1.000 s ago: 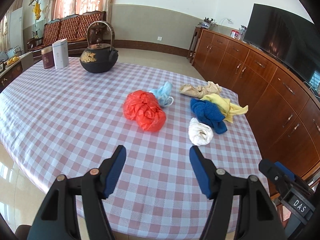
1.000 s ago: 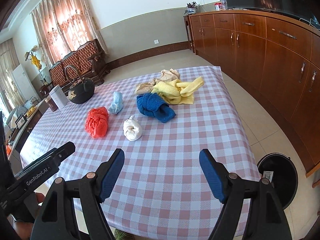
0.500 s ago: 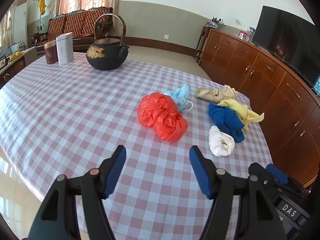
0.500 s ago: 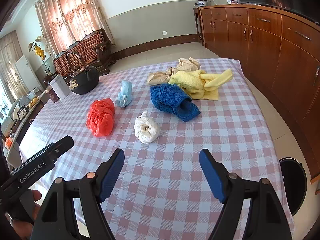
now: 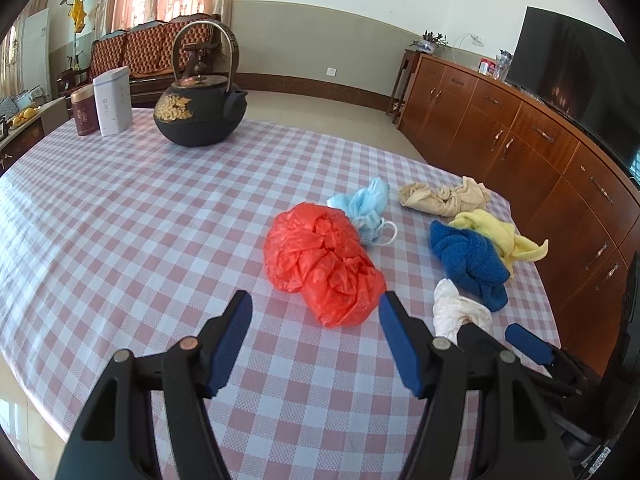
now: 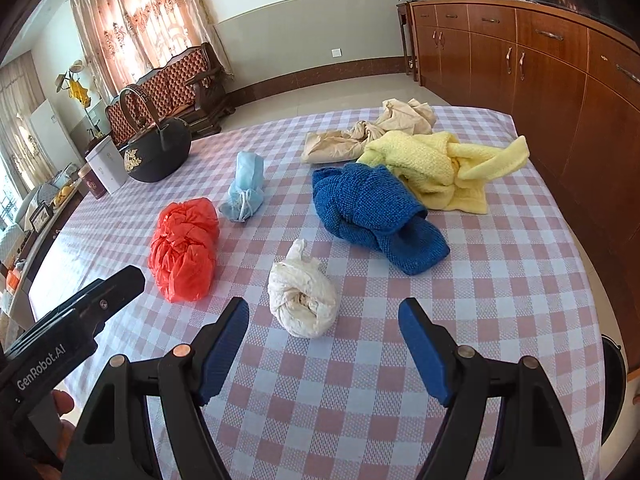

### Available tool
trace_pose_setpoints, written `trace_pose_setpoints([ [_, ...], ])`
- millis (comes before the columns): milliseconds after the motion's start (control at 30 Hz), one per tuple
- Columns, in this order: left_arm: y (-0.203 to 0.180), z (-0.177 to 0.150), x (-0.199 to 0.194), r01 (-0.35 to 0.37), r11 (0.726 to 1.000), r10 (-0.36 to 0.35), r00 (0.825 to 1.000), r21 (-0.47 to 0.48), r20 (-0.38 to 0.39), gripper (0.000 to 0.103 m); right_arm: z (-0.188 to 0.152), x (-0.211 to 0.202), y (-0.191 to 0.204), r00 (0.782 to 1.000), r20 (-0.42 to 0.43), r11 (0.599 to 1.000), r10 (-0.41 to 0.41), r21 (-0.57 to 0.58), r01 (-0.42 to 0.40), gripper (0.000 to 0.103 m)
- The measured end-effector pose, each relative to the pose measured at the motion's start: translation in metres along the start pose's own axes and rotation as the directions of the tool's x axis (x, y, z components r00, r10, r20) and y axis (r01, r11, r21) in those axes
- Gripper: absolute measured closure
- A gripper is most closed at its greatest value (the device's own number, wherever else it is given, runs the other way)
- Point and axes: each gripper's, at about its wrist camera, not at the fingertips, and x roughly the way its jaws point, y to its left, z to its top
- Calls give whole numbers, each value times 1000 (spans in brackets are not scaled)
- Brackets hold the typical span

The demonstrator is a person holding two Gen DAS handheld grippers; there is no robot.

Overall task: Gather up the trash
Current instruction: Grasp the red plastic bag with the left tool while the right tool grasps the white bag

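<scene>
Trash lay scattered on the checked tablecloth (image 6: 500, 320), and both tools were lined up on it. The right gripper (image 6: 324, 328) stood spread, nothing between its blue pads, pointing down at the white paper wad (image 6: 304, 300) just ahead of its fingertips. The left gripper (image 5: 316, 316) was spread too and empty, with the red plastic bag (image 5: 320, 260) sitting right off its tips, its near end already reaching between them.

Out past those two lay the crumpled blue face mask (image 6: 245, 188), touching the far end of the bag in the left view. Further right sat the blue towel (image 6: 372, 208), the yellow towel (image 6: 440, 168) against it, and a beige cloth (image 6: 360, 136) at the far edge. At the table's far left corner stood a black kettle (image 5: 198, 114) with a white tin (image 5: 114, 100) and a dark red tin (image 5: 85, 114) beside it. A dark round bin (image 6: 612, 392) peeked out on the floor past the table's right edge.

The step in hand looked like the approach, one piece per gripper, with nothing picked up yet. Next, each gripper would likely need to drop lower so its pads straddled its target, then squeeze. The bag looked slippery and puffy, so a deep bite would serve better than a tip pinch; the wad looked light and could skid away if nudged.
</scene>
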Motion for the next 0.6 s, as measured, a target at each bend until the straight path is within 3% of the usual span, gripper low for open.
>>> trace_pose_setpoints([
  [333, -4, 20, 46, 18, 1000, -19, 998, -25, -64, 36, 6, 26, 3, 1000, -28, 1000, 14, -12, -14, 26],
  [400, -3, 21, 57, 22, 999, -24, 996, -30, -84, 36, 6, 29, 4, 999, -32, 1000, 14, -21, -15, 33],
  [467, -2, 20, 66, 32, 999, -36, 994, -36, -102, 36, 7, 31, 4, 1000, -27, 999, 16, -29, -17, 53],
  [600, 1, 16, 71, 54, 997, -59, 992, -49, -110, 36, 7, 31, 2, 999, -21, 999, 36, -19, -37, 62],
])
